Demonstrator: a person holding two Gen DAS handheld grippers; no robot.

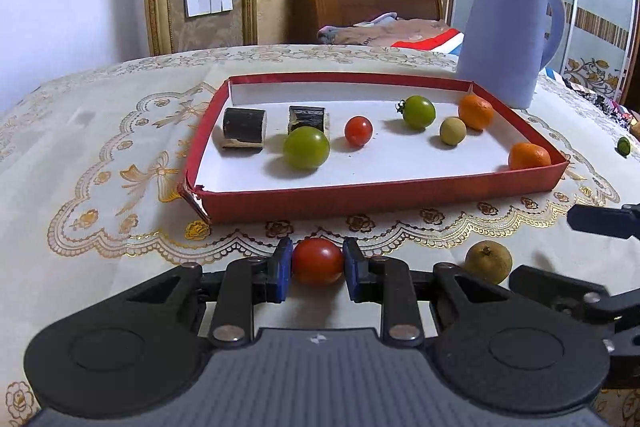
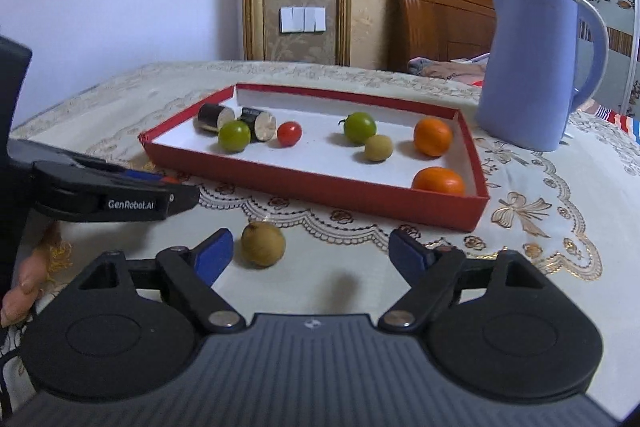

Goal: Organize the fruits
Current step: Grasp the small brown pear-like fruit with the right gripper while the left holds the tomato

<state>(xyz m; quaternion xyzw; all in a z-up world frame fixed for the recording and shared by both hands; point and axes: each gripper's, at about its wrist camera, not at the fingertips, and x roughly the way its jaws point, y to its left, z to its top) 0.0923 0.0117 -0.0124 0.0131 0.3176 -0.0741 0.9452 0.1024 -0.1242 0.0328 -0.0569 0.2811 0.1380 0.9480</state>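
Note:
My left gripper is shut on a red tomato, just in front of the red tray. The tray holds two green tomatoes, a small red tomato, two oranges, a tan longan and two dark cane pieces. A brown longan lies on the cloth just ahead of my open, empty right gripper, near its left finger; it also shows in the left wrist view.
A blue jug stands behind the tray's right corner; it also shows in the left wrist view. A small green fruit lies on the cloth at far right. The left gripper's body shows at the right view's left.

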